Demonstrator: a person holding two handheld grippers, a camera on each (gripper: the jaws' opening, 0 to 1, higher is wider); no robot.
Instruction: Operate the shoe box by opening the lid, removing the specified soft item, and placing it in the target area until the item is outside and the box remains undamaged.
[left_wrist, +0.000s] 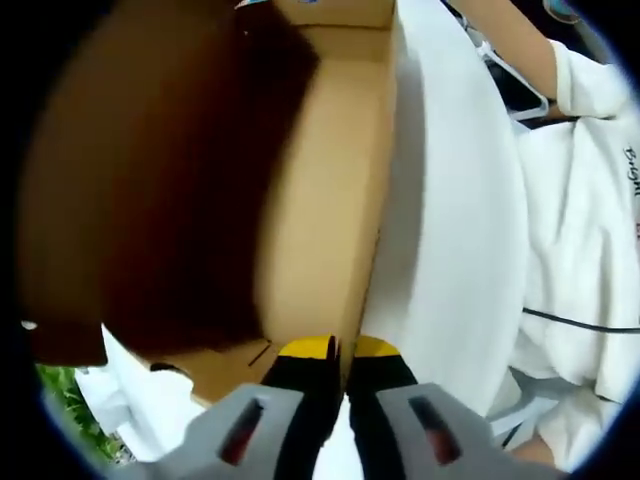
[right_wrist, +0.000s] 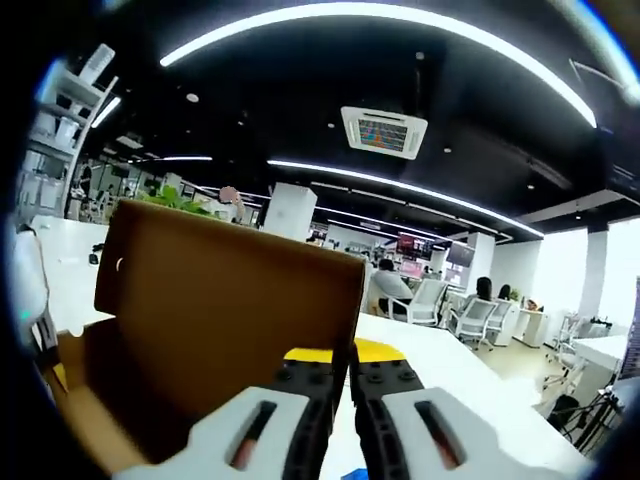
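**While both grippers pinch the box edges, lid stands open**

Left gripper view, left to right: brown lid (left_wrist: 150, 180) of the shoe box (left_wrist: 320, 200) fills the left side, raised, dark inner face toward the camera. Next comes the tan cardboard wall of the box, running up the middle. Left gripper (left_wrist: 344, 360) sits at bottom centre, yellow-tipped jaws pressed together on the lower edge of that wall, cardboard between them. White table (left_wrist: 450, 230) lies right of the box. A person in a white shirt (left_wrist: 590, 250) is at the far right, bare forearm at top right, a dark cable across the shirt. Box interior is in shadow; the soft item cannot be made out.

Right gripper view, left to right: white shelving (right_wrist: 75, 85) at far left, then the brown lid (right_wrist: 230, 320) upright, box cavity below it at lower left. Right gripper (right_wrist: 347, 365) at bottom centre, jaws closed on the lid's right edge. White table (right_wrist: 440, 370) extends right. Seated people and office chairs (right_wrist: 470, 320) in the background, ceiling light strips (right_wrist: 400, 20) above.
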